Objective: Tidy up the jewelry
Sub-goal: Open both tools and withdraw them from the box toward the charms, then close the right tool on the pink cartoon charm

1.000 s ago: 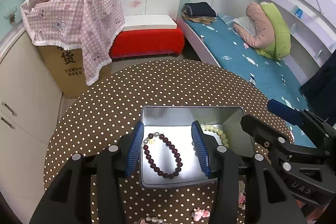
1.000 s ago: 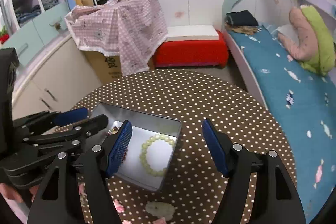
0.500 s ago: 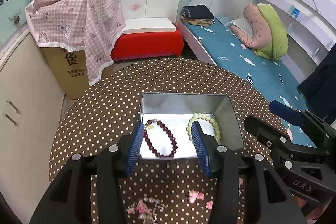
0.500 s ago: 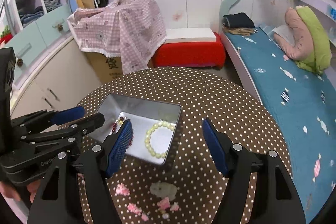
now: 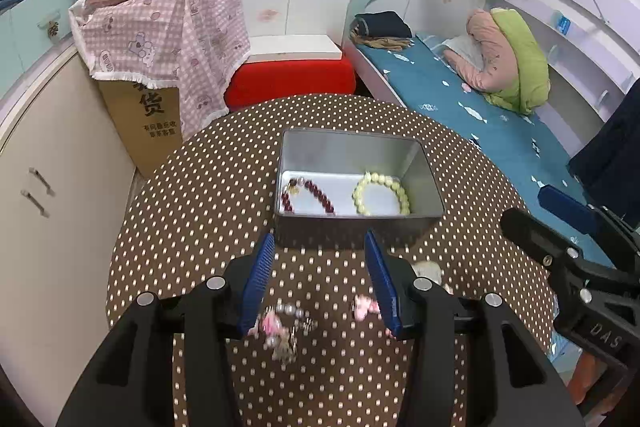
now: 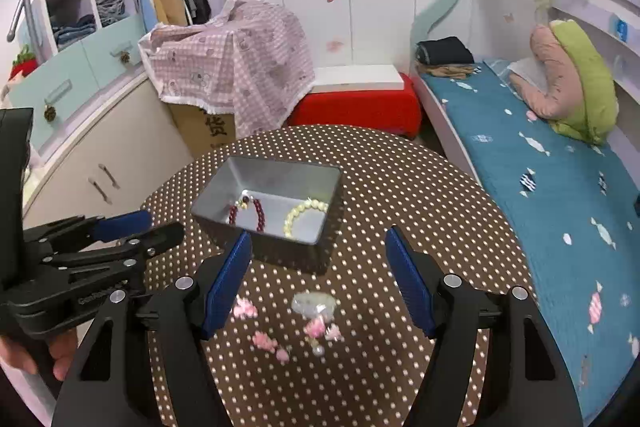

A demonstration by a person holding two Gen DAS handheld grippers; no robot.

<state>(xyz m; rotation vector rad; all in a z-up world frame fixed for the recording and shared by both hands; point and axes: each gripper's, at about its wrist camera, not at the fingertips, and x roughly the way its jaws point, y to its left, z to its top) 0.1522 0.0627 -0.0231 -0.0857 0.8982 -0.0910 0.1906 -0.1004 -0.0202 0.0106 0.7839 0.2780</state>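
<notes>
Trinkets (image 5: 280,327) (pink, blurred) lie between left gripper's (image 5: 320,275) parted, empty jaws; tin (image 5: 356,227) beyond.

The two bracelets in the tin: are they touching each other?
Apart. The left wrist view shows bare tin floor between the dark red bracelet and the pale green bracelet.

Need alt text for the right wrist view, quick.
An open metal tin on a polka-dot table holds a dark red bead bracelet and a pale green one. The open right gripper hovers over loose pink jewelry pieces.
</notes>
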